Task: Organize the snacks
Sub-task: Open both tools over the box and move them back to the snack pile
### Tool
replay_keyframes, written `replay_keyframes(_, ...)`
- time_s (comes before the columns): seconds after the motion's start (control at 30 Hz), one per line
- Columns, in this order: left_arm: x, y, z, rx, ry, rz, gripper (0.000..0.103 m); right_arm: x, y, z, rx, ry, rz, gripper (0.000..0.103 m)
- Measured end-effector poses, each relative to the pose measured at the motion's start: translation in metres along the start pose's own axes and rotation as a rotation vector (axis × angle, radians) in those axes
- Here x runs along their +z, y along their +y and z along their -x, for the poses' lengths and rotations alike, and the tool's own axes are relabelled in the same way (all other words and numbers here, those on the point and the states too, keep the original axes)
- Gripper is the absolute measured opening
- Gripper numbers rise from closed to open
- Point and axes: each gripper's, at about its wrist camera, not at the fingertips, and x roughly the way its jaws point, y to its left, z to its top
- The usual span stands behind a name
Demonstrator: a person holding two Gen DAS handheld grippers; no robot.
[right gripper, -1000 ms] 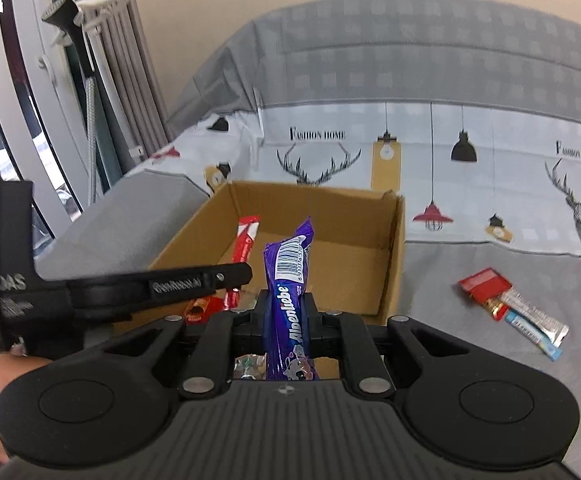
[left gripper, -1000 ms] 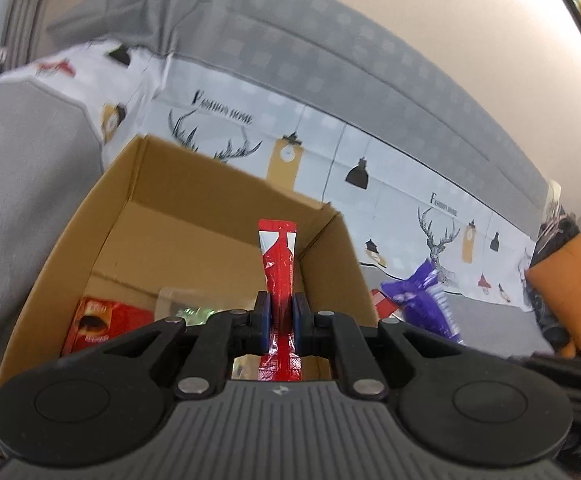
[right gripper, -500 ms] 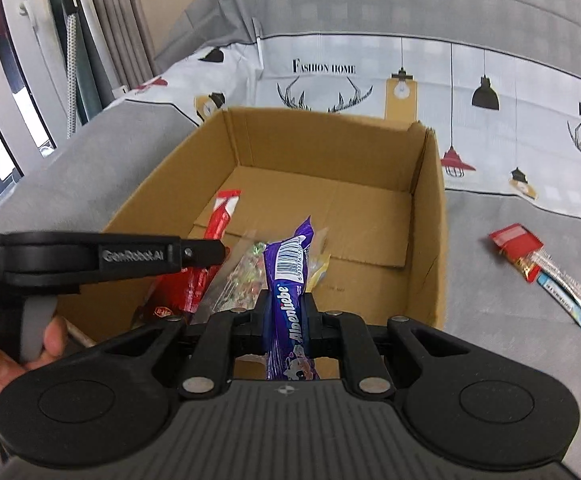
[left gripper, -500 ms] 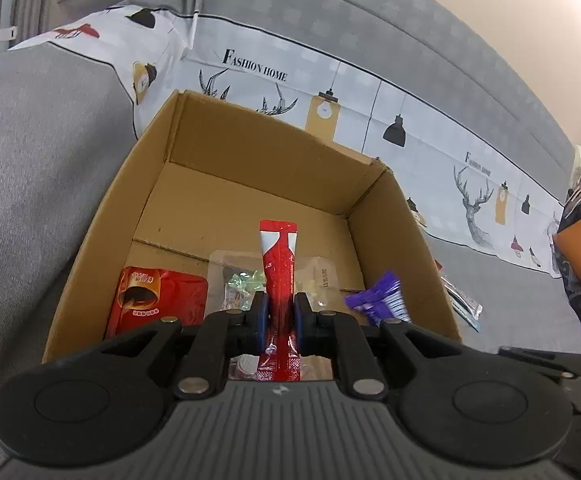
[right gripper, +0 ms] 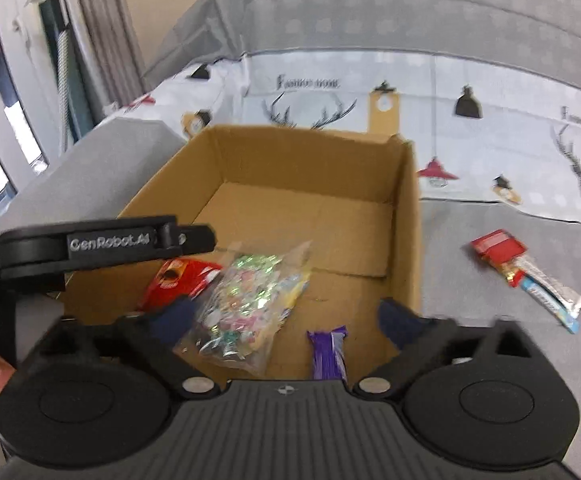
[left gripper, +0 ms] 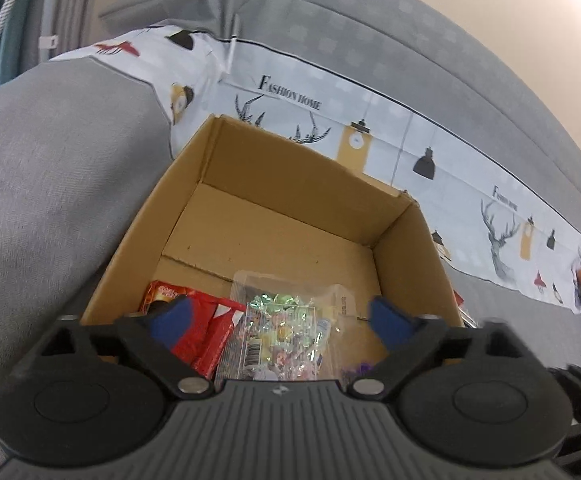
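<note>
The cardboard box (left gripper: 290,184) sits on the sofa cover (right gripper: 490,80) as the collecting place, so you hold both tools over its near end, where a dropped packet lands inside the walls. Your left gripper (left gripper: 282,322) has its fingers spread wide with nothing between them; below it lie the clear candy bag (left gripper: 280,328) and the red packets (left gripper: 206,332). Your right gripper (right gripper: 286,320) is likewise splayed and empty, and the purple bar (right gripper: 327,354) lies on the box floor just under it. Only the right view shows that bar whole; the left view catches a purple scrap of it. Only the right view shows the loose snacks (right gripper: 530,276) on the cushion, well apart from the box, likely your next pickup.
</note>
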Motion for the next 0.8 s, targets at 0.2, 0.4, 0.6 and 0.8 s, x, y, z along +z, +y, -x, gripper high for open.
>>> replay_keyframes(0.2, -0.001, -0.015, 0.008, -0.022, -0.023, 0.073, 0.103, 0.003, -0.032, 0.018, -0.147, 0.012, -0.092, 0.103)
replay_keyframes(0.4, -0.006, -0.055, 0.002, -0.039, 0.032, 0.065, 0.103, -0.019, -0.1, 0.058, -0.158, -0.169, -0.266, 0.103)
replay_keyframes(0.6, -0.023, -0.124, 0.011, -0.158, -0.107, -0.117, 0.103, -0.049, -0.163, 0.076, -0.211, -0.2, -0.313, 0.103)
replay_keyframes(0.8, -0.029, -0.191, -0.021, -0.158, -0.017, -0.231, 0.103, -0.073, -0.228, 0.078, -0.104, -0.261, -0.349, 0.103)
